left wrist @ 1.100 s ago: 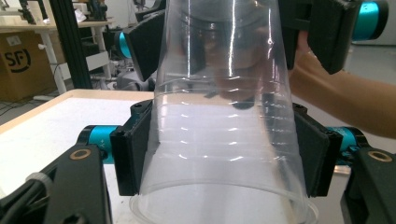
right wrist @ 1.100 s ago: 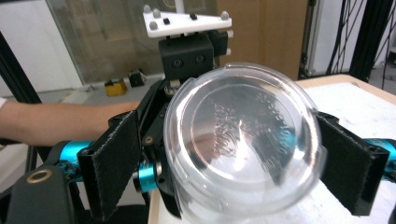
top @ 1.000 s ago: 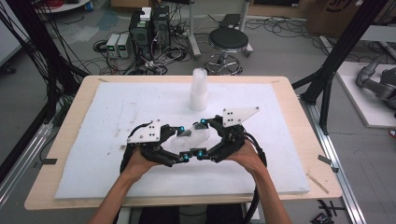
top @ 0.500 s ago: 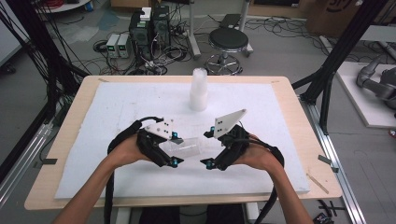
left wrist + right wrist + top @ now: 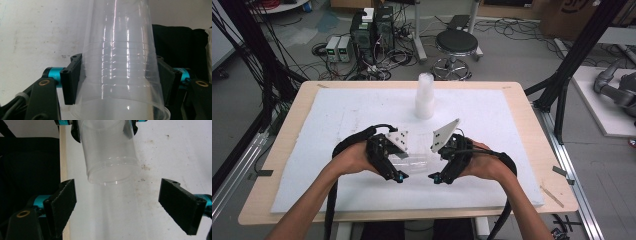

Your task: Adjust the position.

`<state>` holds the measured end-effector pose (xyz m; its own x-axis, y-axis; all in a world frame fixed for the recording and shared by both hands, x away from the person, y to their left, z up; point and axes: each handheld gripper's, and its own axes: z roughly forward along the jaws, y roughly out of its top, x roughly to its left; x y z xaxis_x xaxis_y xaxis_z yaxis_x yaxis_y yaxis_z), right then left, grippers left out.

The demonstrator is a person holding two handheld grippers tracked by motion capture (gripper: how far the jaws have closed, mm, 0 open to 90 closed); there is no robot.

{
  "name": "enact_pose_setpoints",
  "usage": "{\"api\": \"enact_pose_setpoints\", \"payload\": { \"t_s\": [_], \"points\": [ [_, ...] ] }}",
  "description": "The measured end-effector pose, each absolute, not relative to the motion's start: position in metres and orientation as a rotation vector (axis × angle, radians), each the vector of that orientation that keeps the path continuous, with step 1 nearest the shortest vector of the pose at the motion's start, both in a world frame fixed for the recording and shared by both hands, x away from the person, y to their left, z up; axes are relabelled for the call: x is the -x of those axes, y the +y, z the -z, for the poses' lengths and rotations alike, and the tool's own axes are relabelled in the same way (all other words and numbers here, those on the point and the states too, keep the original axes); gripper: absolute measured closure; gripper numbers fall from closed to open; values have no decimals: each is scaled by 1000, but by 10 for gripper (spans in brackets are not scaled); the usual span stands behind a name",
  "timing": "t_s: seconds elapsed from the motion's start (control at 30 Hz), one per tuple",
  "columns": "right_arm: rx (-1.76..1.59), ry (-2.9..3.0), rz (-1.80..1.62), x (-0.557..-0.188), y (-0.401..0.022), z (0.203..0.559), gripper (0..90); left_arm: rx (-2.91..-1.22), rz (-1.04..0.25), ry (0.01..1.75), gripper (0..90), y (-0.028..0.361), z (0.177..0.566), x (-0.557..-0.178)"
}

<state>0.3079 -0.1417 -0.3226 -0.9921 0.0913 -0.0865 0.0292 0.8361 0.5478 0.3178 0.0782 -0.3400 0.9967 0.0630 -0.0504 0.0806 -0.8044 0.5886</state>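
A clear plastic cup (image 5: 413,163) lies level between my two grippers, above the white board. My left gripper (image 5: 400,165) is shut on it near the rim; in the left gripper view its black pads (image 5: 71,82) press both sides of the cup (image 5: 120,57), and its jaws have just been closing a little tighter. My right gripper (image 5: 435,164) faces the cup's base with its jaws wide open. In the right gripper view the cup (image 5: 110,157) hangs ahead of the right gripper (image 5: 117,202), and neither pad touches it.
A stack of clear cups (image 5: 424,97) stands upright at the back middle of the white foam board (image 5: 337,115). The board lies on a wooden table (image 5: 292,115). Beyond the table are a stool (image 5: 456,45), cables and black frame posts.
Both hands have come back toward the near edge and drawn apart. The cup has come away with my left gripper, which has risen a little. My right gripper has opened and let go.
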Motion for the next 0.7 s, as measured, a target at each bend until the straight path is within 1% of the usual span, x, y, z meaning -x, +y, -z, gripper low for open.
{"api": "enact_pose_setpoints", "payload": {
  "t_s": [0.2,0.3,0.63,0.67,0.7],
  "points": [
    [-82,2915,-860,-307,-140,324,157,-2505,45,100,326,74,341,-316],
    [-79,2922,-859,-307,-138,325,198,-2493,47,106,326,73,341,-316],
    [-63,2934,-894,-310,-134,327,199,-2500,51,91,326,69,341,-317],
    [-54,2933,-894,-310,-133,327,214,-2509,46,76,326,69,341,-318],
    [-52,2932,-893,-310,-133,327,253,-2505,49,86,326,68,342,-317]
  ]
}}
